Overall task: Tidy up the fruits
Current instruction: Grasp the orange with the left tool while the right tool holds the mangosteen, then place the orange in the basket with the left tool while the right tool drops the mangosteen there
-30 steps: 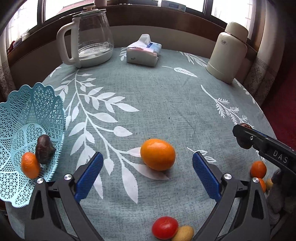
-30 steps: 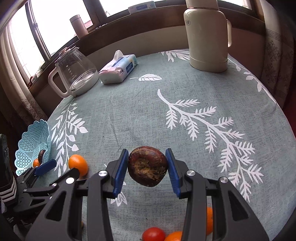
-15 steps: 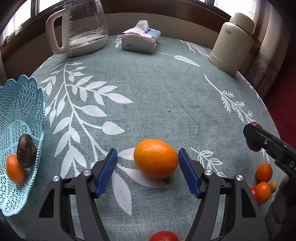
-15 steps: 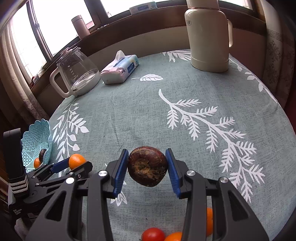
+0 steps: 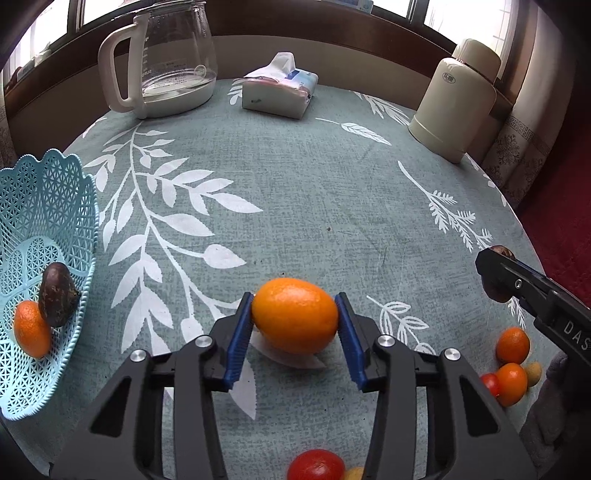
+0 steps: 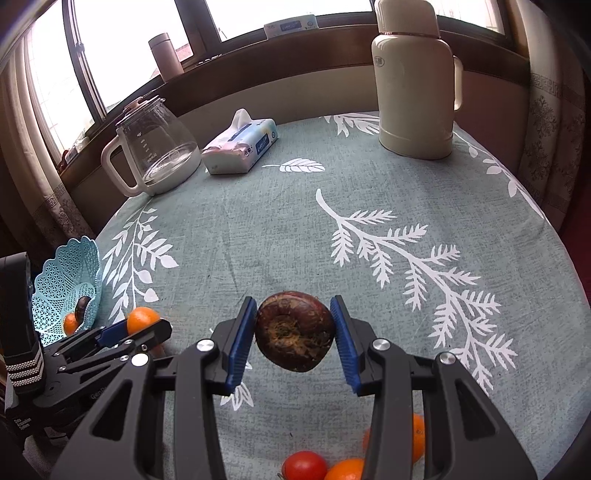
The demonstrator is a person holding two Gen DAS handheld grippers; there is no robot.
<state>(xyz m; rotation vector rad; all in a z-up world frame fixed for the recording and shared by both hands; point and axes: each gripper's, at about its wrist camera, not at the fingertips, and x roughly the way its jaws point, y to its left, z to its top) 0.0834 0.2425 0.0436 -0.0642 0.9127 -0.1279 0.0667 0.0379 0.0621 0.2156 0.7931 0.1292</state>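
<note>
1. Round table (image 5: 295, 192) under a grey-green cloth printed with white leaf sprays; dark wooden sill and bright windows behind, patterned curtains at both sides.
2. Along the far edge: glass kettle (image 5: 166, 59) with a white handle, tissue pack (image 5: 279, 90), cream thermos (image 5: 458, 99).
3. At the left edge: pale blue lattice basket (image 5: 40, 206), holding a small orange fruit (image 5: 31, 334) and a dark brown fruit (image 5: 57, 293) leaning against it.
4. Left gripper (image 5: 294, 319): blue-padded fingers (image 5: 236, 343) clamped on a large orange (image 5: 295, 314) near the near edge, its underside at or just above the cloth; cannot tell which.
5. Right gripper (image 6: 293, 334): fingers (image 6: 345, 341) clenched on a dark brown round fruit (image 6: 293, 334), held clear of the table.
6. Only in the left wrist view: the basket's inside close up, and a loose cluster near the right edge of two small oranges (image 5: 511, 360), a red tomato (image 5: 489, 382) and a small yellow fruit (image 5: 533, 371).
7. Only in the right wrist view: a pink tumbler (image 6: 166, 57) and a flat box (image 6: 291, 26) on the sill, plus the left gripper's black body from the side.
</note>
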